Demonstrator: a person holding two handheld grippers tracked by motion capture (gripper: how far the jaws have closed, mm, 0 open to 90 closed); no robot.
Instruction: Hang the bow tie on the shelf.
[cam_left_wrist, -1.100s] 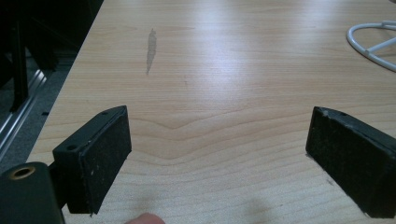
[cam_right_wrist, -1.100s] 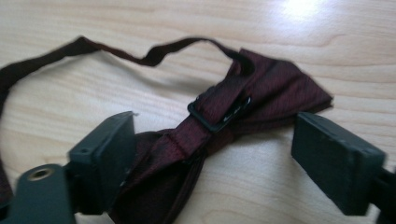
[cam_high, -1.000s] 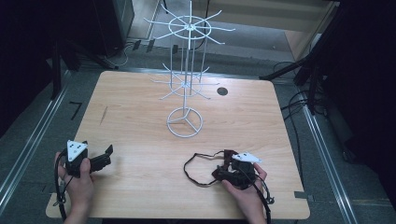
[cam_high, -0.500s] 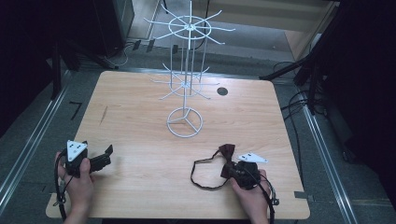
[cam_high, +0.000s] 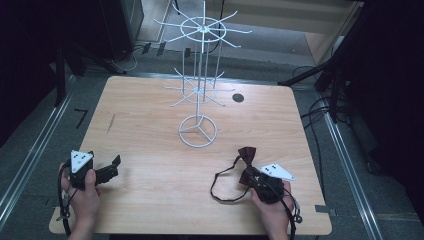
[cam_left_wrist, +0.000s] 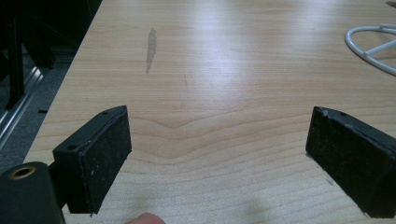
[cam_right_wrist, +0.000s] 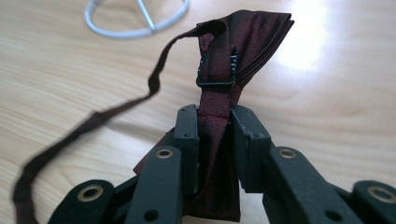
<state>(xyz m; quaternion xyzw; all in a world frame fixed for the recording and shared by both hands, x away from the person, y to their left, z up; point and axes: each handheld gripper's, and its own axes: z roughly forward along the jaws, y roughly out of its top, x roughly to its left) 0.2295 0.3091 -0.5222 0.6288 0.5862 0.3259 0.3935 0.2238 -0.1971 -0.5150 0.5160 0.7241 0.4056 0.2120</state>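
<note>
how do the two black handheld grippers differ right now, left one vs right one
The left gripper has its jaws spread wide with bare wood between them; the right gripper is clamped on a dark maroon fabric bow tie. The left sits near the light wooden table's left edge, the right near its right front. Both are black, hand-held, with a grey triangular plate on top.

White wire rack (cam_high: 199, 75) (2 tiers) on table (cam_high: 150, 125).

The bow tie (cam_right_wrist: 254, 42) is a deep maroon, kinda shiny, with a matching dark strap (cam_high: 222, 185) and a black clip. Both claws are black, left claw (cam_left_wrist: 219, 158) and right claw (cam_right_wrist: 215, 140), each topped with a light grey plate. Desk (cam_high: 150, 125) is pale woodgrain with one greyish smudge. Wire rack (cam_high: 199, 95) is white.
</note>
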